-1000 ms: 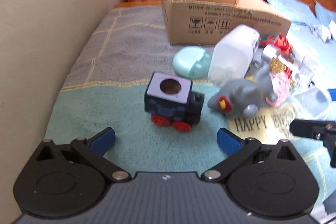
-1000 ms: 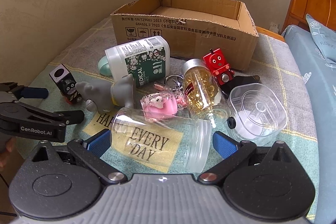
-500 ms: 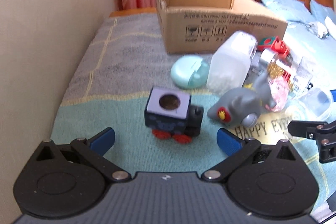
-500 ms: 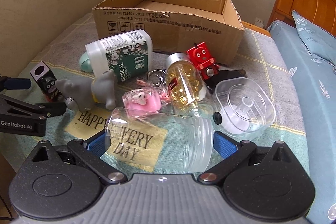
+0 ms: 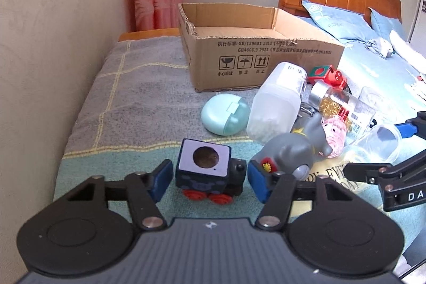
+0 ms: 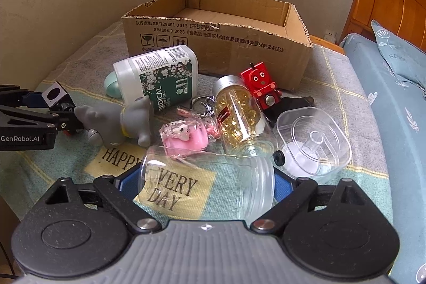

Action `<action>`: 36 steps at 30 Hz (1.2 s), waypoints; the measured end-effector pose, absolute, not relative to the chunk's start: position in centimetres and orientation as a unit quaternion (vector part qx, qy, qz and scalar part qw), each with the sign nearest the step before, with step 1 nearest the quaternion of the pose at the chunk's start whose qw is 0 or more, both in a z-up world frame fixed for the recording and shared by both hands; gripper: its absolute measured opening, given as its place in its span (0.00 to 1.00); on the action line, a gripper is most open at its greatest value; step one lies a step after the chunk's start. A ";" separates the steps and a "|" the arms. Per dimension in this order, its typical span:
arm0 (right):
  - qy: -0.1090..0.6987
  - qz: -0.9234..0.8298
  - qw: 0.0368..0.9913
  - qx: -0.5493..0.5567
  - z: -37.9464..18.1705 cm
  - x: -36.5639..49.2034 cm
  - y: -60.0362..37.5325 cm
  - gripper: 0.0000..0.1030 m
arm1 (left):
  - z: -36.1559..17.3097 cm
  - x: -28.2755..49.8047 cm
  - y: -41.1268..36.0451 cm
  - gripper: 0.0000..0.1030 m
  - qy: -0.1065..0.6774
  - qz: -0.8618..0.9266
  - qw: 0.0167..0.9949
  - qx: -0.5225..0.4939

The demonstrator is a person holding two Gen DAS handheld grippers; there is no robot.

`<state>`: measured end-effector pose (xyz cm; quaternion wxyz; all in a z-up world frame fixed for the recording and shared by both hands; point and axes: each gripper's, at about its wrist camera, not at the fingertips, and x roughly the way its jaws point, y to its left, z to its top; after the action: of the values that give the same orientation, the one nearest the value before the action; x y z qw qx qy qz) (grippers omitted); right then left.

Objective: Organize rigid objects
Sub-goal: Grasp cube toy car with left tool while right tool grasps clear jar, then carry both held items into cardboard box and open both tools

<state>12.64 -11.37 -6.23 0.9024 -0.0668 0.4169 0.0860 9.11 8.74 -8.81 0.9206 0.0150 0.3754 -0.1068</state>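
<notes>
Blue pads, left gripper: closing around the black toy train, a slim gap showing on each side.
Right gripper: closing on the clear jar, pads at its sides; contact unclear.
Toy train: on the teal blanket, beside the grey toy.
Clear jar: lying on its side.
Cardboard box: open, behind the clutter.
</notes>
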 end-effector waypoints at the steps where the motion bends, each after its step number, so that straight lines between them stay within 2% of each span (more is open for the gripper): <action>1: 0.417 0.087 0.902 -0.068 -6.2 12.6 -11.4 0.93 | -8.8 9.1 8.7 0.53 0.377 -0.108 0.920 0.015; 12: 0.420 0.124 0.895 -0.085 -4.8 11.9 -12.8 0.93 | -6.3 8.8 8.5 0.48 0.402 -0.100 0.910 0.025; 23: 0.395 0.154 0.900 -0.097 -1.9 11.3 -14.4 0.93 | -2.6 8.9 7.9 0.48 0.378 -0.105 0.919 0.036; 36: 0.336 0.145 0.926 -0.091 3.5 15.6 -16.8 0.93 | 3.2 16.7 3.7 0.48 0.325 -0.132 0.934 0.073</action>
<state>15.62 -16.82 3.48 0.9261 -0.0912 0.3364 0.1445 16.74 3.65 3.25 0.9337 0.0731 0.3247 -0.1317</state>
